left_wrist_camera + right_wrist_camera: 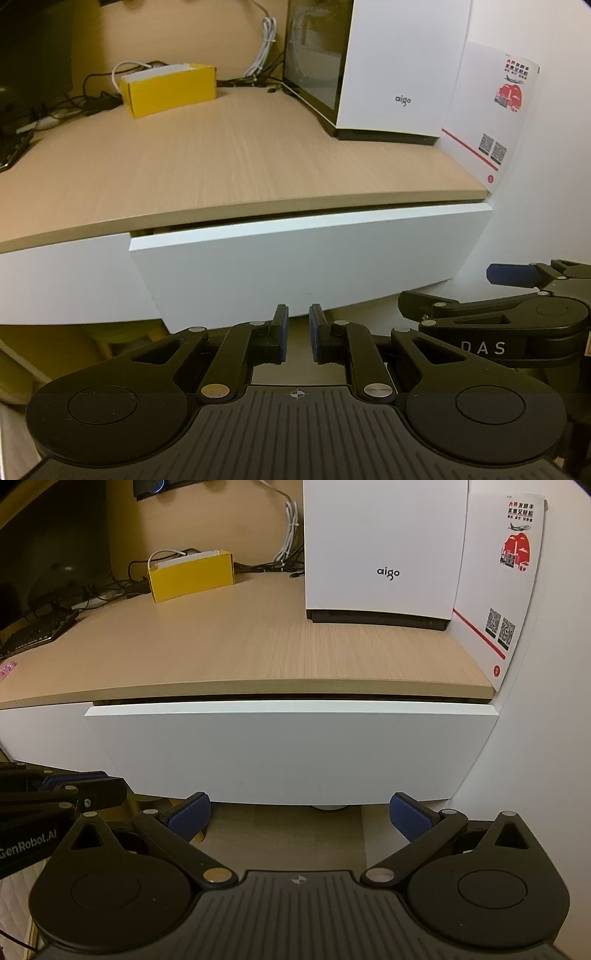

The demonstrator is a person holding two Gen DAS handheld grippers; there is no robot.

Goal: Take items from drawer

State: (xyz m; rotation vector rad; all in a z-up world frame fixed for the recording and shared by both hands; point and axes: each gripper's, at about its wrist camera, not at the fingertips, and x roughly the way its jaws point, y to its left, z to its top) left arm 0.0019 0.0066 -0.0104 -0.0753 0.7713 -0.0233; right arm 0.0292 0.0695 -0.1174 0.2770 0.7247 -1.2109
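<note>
Drawer (288, 753), white-fronted, fills the middle of both views under a wooden desktop (236, 653), pulled out only a crack. Its contents are hidden; nothing is taken yet. At the bottom, the left gripper (298, 334) is nearly pressed together and empty; the right gripper (299, 818) is spread wide, empty.

Wood counter (229, 653) ahead of hand-held gripper: yellow box (192, 576) far left w/ cables (273, 563), white aigo box (384, 554) far right, leaflet (498, 590) at right edge.

The white, handleless drawer (288, 753) sits under the wooden desktop (240, 653), pulled slightly ajar.
</note>
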